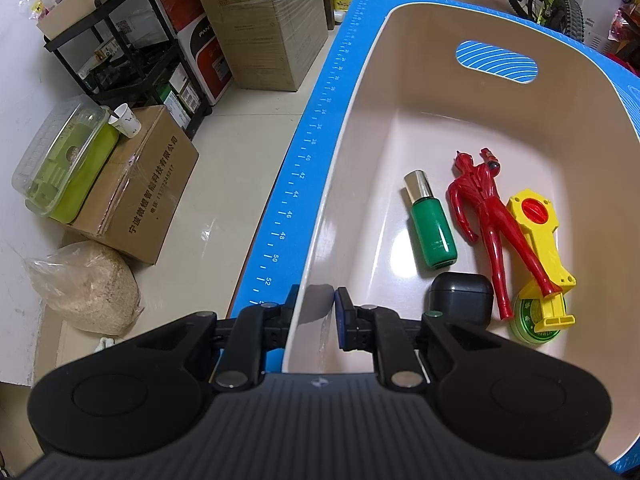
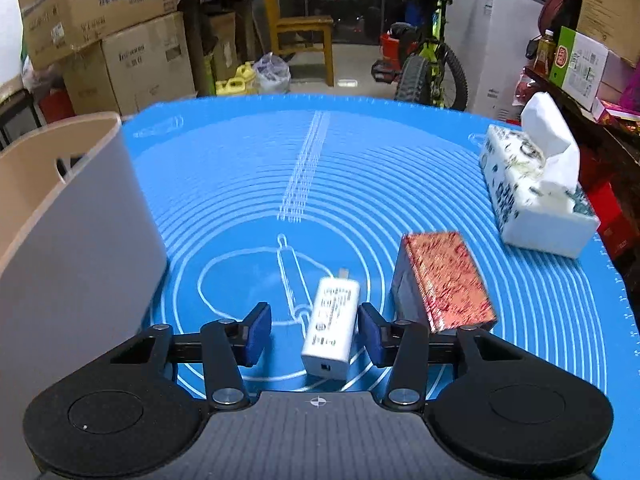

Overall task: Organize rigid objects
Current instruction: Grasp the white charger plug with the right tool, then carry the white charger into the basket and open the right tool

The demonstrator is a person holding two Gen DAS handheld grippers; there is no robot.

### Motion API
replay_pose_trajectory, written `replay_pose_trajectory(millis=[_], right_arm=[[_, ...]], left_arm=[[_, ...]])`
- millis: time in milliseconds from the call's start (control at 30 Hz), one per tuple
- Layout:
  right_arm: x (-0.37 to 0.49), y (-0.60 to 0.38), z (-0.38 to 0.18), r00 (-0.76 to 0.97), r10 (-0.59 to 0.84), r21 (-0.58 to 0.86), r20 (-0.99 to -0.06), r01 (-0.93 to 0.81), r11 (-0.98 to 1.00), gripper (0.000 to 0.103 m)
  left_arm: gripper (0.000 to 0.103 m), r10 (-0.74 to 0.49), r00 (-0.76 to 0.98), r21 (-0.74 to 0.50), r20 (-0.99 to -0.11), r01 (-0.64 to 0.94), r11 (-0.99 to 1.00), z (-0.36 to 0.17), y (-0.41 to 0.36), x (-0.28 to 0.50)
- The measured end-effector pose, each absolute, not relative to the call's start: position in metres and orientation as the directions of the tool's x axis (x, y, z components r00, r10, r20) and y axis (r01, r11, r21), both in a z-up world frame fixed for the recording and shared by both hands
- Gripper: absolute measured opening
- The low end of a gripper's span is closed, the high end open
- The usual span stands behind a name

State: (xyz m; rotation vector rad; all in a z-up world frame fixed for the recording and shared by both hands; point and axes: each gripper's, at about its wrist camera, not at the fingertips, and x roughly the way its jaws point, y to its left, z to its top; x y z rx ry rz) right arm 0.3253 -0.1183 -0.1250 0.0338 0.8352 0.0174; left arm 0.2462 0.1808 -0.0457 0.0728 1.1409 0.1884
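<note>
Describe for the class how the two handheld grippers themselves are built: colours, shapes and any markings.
Both grippers look alike. The left gripper and right gripper each have a dark ribbed body with a small white crosshair mark, two rounded black lobes with circular recesses, and black linkage arms joined by silver rivets. The jaws carry blue pads. The left gripper shows one small green dot on its linkage. No cables, hands or sleeves are visible.

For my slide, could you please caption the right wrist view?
Right claw open around white charger on blue mat, beside a red box.

The green tin [image 1: 532,320] is half covered by the yellow toy [image 1: 540,240]; the red box [image 2: 448,280] is blurred, its print unreadable.
</note>
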Motion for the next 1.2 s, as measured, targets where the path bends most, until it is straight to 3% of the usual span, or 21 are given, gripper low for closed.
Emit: replay_pose_trajectory(millis=[100,367,633,967,1200], right_arm=[[0.325,-0.120,-0.130,0.671,0.020,0.025,-0.741,-0.002,1.000,0.032],[0.317,-0.116,-0.113,0.682,0.017,0.007,-0.731,-0.018,1.000,0.032],[0.296,-0.115,-0.054,0.757,0.045,0.054,-0.652,-0.013,0.998,0.032],[0.260,-0.082,0.011,0.865,0.185,0.120,-0.467,-0.145,0.982,0.032],[0.246,-0.035,0.013,0.833,0.304,0.113,-0.461,-0.285,0.952,0.032]], left_arm=[[0.019,0.187,0.403,0.154,-0.896,-0.112,0.982,-0.046,0.181,0.246],[0.019,0.187,0.403,0.154,-0.896,-0.113,0.982,-0.045,0.181,0.246],[0.019,0.187,0.403,0.154,-0.896,-0.113,0.982,-0.046,0.181,0.247],[0.019,0.187,0.403,0.155,-0.896,-0.112,0.982,-0.046,0.181,0.247],[0.019,0.184,0.405,0.151,-0.896,-0.113,0.982,-0.045,0.182,0.247]])
